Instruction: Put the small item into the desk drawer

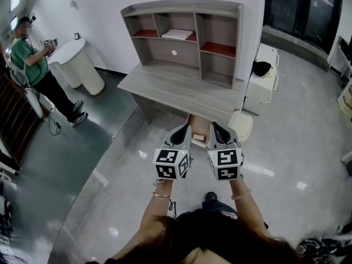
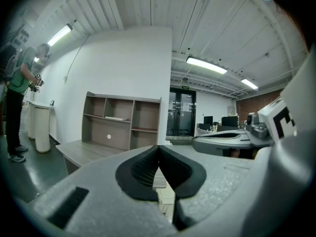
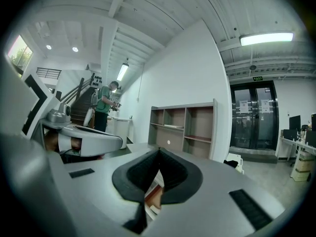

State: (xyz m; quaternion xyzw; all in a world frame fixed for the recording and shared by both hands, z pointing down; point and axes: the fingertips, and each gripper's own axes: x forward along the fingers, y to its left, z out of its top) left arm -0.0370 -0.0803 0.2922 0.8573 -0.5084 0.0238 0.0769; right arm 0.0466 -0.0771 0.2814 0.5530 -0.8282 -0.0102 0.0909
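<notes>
Two in all, left claw point(image 1: 185, 128) and right claw point(image 1: 215, 126), both clenched empty, face one desk point(image 1: 176, 89).

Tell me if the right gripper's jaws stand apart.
No: in the right gripper view, the right gripper shows its jaws meeting at the tips, with nothing held between them.

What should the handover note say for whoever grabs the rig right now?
Left gripper: shut, empty.
Right gripper: shut, empty.
Both are side by side in front of the desk.
Drawer: looks pulled open between the grippers. A pale small item seems to lie in it.
Done: item probably placed.
Left: confirm the item is in, then likely push the drawer shut.
</notes>
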